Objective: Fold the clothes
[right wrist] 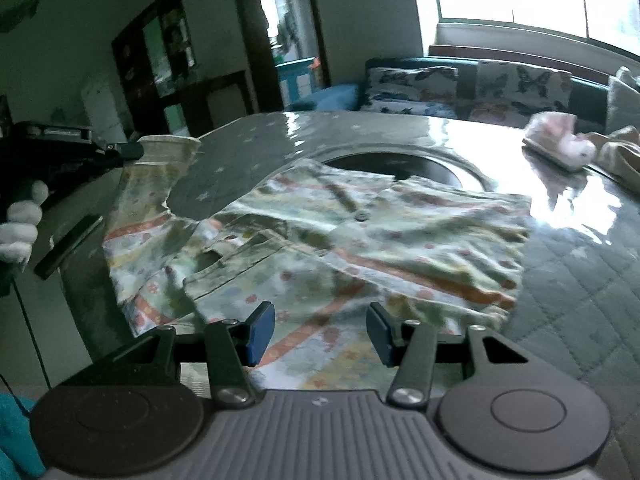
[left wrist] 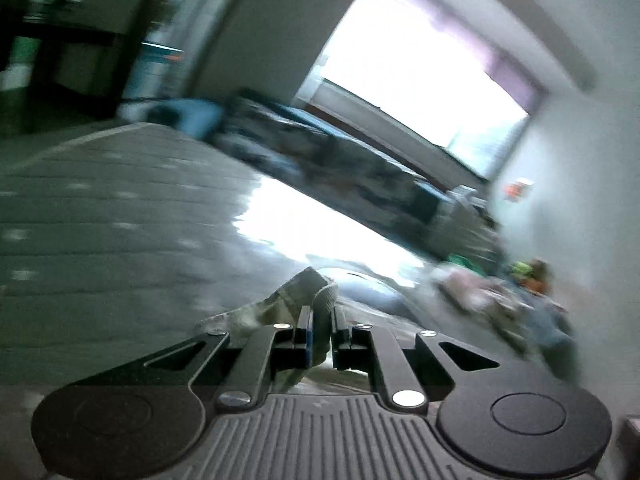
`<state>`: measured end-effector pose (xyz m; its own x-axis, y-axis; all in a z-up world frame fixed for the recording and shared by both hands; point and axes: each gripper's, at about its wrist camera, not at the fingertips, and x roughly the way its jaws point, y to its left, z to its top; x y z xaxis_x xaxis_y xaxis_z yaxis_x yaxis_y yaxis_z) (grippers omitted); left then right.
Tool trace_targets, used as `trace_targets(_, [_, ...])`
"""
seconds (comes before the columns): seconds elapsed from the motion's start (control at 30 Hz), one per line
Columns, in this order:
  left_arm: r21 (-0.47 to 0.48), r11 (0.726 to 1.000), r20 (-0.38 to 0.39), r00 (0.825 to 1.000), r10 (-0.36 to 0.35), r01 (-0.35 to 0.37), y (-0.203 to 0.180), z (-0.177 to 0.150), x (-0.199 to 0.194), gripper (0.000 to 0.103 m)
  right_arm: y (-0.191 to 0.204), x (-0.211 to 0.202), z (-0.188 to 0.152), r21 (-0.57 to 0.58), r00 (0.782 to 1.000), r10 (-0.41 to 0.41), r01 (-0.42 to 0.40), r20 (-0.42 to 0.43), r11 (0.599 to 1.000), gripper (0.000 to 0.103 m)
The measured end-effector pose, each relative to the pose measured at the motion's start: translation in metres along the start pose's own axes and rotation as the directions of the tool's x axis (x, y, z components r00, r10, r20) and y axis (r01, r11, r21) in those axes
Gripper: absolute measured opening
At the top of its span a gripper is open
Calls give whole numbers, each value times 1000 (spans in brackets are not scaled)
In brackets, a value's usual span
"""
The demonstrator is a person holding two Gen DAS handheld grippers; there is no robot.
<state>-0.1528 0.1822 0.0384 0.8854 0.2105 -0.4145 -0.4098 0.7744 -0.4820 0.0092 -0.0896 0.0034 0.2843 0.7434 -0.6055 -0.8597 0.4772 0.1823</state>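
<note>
Currently a small patterned shirt (right wrist: 320, 232), pale with orange stripes and little flowers, lies spread across a glossy grey table (right wrist: 560, 280); its body is rumpled, with one flap already lying doubled over the middle, a dark button (right wrist: 362, 216) showing near the centre; so the garment looks partly folded, not yet a neat packet, though how many folds it has had cannot be told.

At the far left of the right wrist view, the left gripper (right wrist: 132, 151) is clamped on the cuff of one sleeve (right wrist: 160, 168), lifting it up and away from the table; a white-gloved hand (right wrist: 20, 220) holds that tool; the left wrist view, heavily blurred, confirms cloth pinched between its closed fingers.

Nearer the viewer, the right gripper (right wrist: 320, 332) hovers just above the shirt's near edge with its blue-padded fingers (right wrist: 260, 332) spread wide, holding nothing.

Judging from this, the raised sleeve remains to be laid across the body, and the wrinkled body probably needs smoothing and a further fold.

Farther back on the right, a pink item (right wrist: 560, 144) and beige cloth (right wrist: 616, 152) lie on the table, well apart from the shirt; whether they are folded is unclear.
</note>
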Motion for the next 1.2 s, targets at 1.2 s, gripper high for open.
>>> trace_targets(1.2, [75,989,-322,942,-98,128,-3,-39,88,27,-4,15,5,46,1000,-14,14,7,999,51])
